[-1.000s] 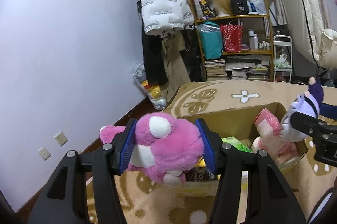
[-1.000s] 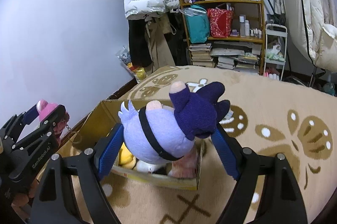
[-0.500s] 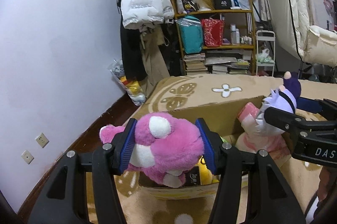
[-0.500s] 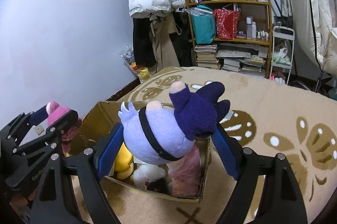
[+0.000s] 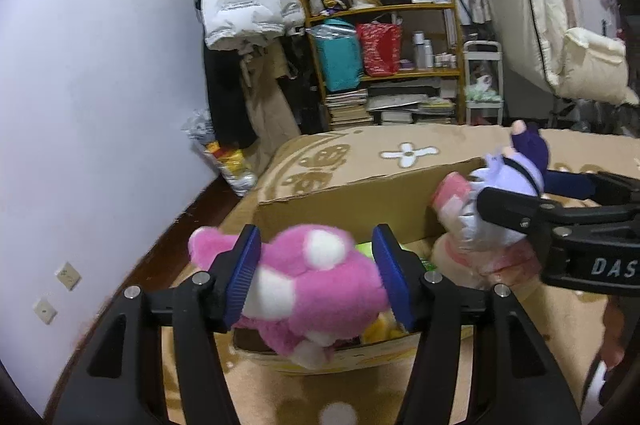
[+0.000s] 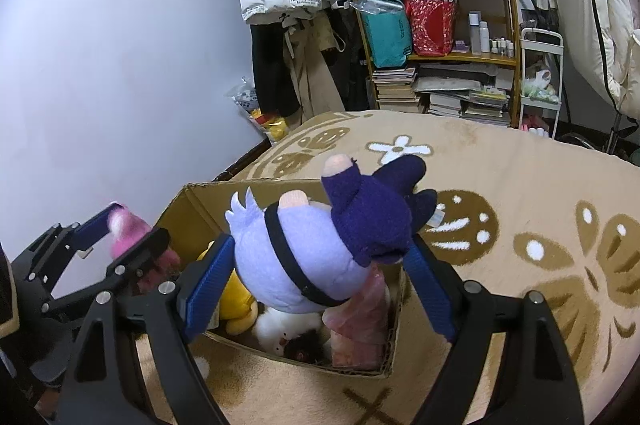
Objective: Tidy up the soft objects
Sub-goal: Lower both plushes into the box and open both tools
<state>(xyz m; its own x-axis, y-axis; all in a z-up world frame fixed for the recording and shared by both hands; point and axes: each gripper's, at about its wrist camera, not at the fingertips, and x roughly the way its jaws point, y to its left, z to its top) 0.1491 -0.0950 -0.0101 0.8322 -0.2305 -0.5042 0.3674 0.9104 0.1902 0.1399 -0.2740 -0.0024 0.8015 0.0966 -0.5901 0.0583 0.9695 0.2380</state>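
Left claw (image 5: 316, 269) still grips the pink plush (image 5: 312, 289) (right claw (image 6: 316, 277) the purple plush (image 6: 320, 249)), both now lower over the box (image 6: 192, 209)

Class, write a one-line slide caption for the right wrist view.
Right gripper holds a purple plush over a box of toys.

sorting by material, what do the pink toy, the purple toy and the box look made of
Pink toy: fuzzy plush fabric, going by its long matte pile and white patches.
Purple toy: smoother short-pile plush with a dark elastic-looking band.
Box: brown corrugated cardboard, judging by its raw, creased edges.
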